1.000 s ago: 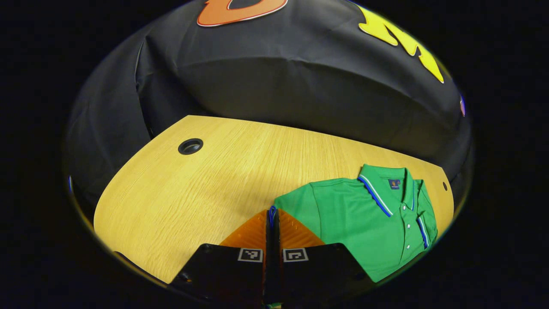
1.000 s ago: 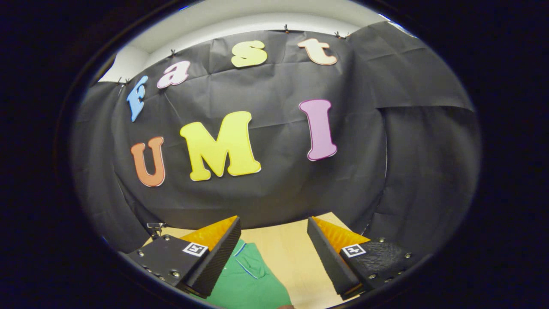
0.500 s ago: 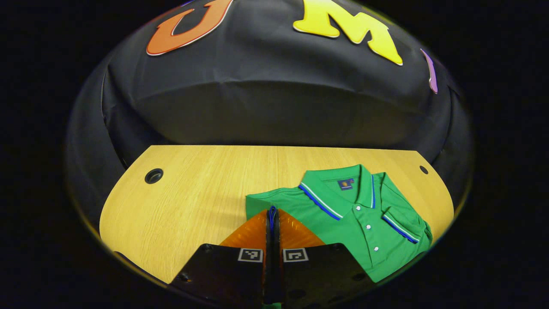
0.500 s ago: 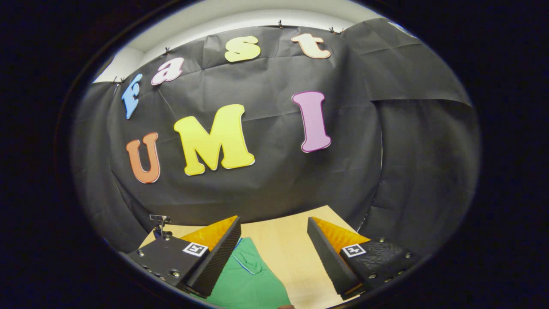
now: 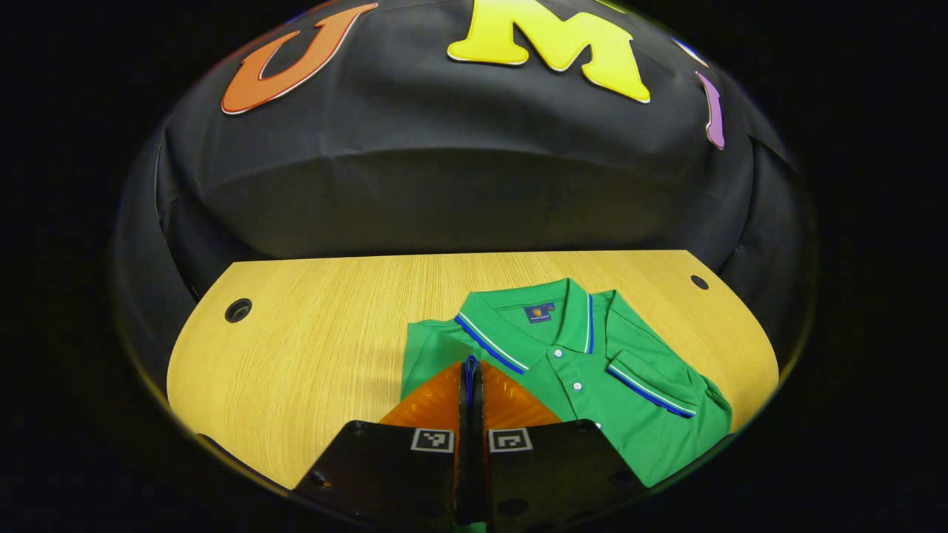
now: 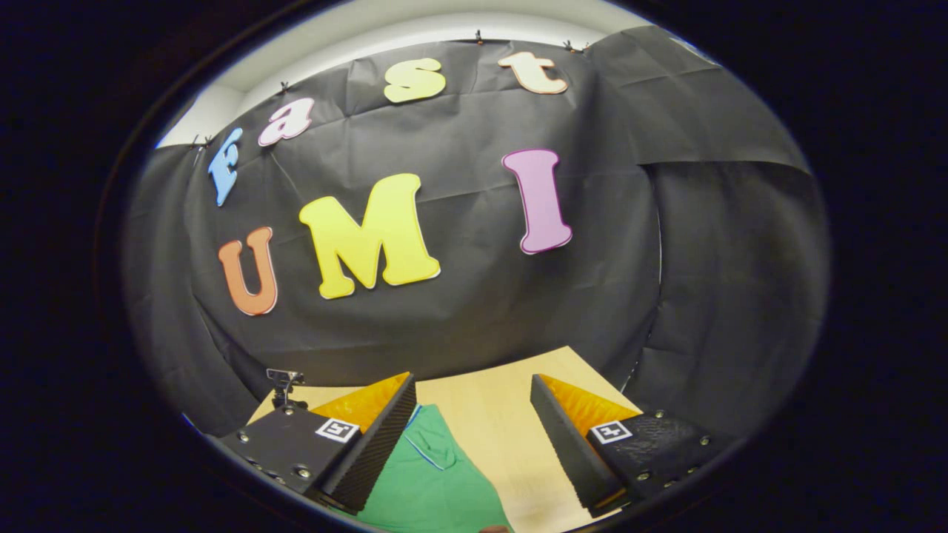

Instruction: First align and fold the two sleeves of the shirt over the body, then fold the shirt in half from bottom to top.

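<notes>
A green polo shirt (image 5: pixel 592 400) with blue-and-white trim lies face up on the wooden table (image 5: pixel 311 348), its collar (image 5: pixel 518 326) toward the wall. One sleeve (image 5: pixel 659 385) is folded across the chest. My left gripper (image 5: pixel 471 370) is shut on a blue-trimmed edge of the other sleeve, held over the shirt's near-left shoulder. In the right gripper view, my right gripper (image 6: pixel 472 400) stands open above the table (image 6: pixel 503 437), apart from the cloth. Part of the shirt (image 6: pixel 437 481) lies below its left finger (image 6: pixel 370 451).
Two round cable holes (image 5: pixel 238 309) (image 5: pixel 699 282) sit near the table's back corners. A small dark clamp (image 6: pixel 284 385) stands at the table's far left edge. Black cloth walls close the table on three sides. Bare wood extends left of the shirt.
My left gripper has carried the pinched sleeve edge rightward toward the shirt's body, so the shirt has slid left and centred in its view. The right gripper has barely shifted and stays open.
</notes>
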{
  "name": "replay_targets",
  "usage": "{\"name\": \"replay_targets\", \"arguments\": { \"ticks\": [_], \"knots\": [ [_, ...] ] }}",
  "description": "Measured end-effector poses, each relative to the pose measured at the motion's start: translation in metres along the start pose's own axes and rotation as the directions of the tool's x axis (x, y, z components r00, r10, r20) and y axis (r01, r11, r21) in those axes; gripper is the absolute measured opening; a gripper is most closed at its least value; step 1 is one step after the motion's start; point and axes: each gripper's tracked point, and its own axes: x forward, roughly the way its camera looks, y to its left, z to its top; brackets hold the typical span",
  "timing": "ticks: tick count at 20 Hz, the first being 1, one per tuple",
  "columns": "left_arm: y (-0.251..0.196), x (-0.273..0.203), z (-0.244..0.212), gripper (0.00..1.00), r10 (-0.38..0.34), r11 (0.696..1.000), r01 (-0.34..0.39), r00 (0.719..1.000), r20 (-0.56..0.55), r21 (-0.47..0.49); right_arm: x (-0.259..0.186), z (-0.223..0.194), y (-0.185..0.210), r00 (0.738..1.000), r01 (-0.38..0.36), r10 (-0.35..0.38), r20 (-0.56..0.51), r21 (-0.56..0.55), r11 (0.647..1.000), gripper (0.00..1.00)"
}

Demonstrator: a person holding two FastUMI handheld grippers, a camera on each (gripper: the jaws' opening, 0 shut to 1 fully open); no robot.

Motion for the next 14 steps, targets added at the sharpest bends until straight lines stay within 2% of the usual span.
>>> {"name": "replay_targets", "arguments": {
  "ticks": [5, 7, 8, 9, 11, 14],
  "knots": [
    [-0.025, -0.008, -0.004, 0.04, -0.048, 0.999, 0.048, 0.999, -0.004, -0.012, 0.005, -0.005, 0.001, 1.0, -0.009, 0.009, -0.005, 0.021, 1.0, 0.97],
    [-0.051, -0.007, -0.01, 0.04, -0.148, 0.989, 0.148, 0.988, -0.04, -0.003, 0.008, -0.008, 0.0, 1.0, -0.012, 0.012, -0.012, 0.028, 1.0, 0.97],
    [-0.055, -0.006, -0.017, 0.04, -0.155, 0.988, 0.156, 0.985, -0.074, 0.017, 0.009, -0.009, 0.001, 1.0, -0.016, 0.017, -0.016, 0.032, 0.999, 0.97],
    [-0.052, -0.005, -0.02, 0.35, -0.13, 0.99, 0.135, 0.987, -0.089, 0.041, 0.01, -0.01, 0.001, 1.0, -0.019, 0.02, -0.018, 0.033, 0.999, 0.97],
    [-0.044, -0.005, -0.009, 0.98, -0.062, 0.995, 0.065, 0.997, -0.041, 0.075, 0.013, -0.012, 0.0, 0.999, -0.026, 0.027, -0.027, 0.022, 0.999, 0.97],
    [-0.048, -0.005, -0.003, 0.99, -0.054, 0.994, 0.054, 0.999, -0.006, 0.09, 0.025, -0.018, -0.004, 0.998, -0.038, 0.039, -0.05, 0.013, 0.999, 0.97]
  ]
}}
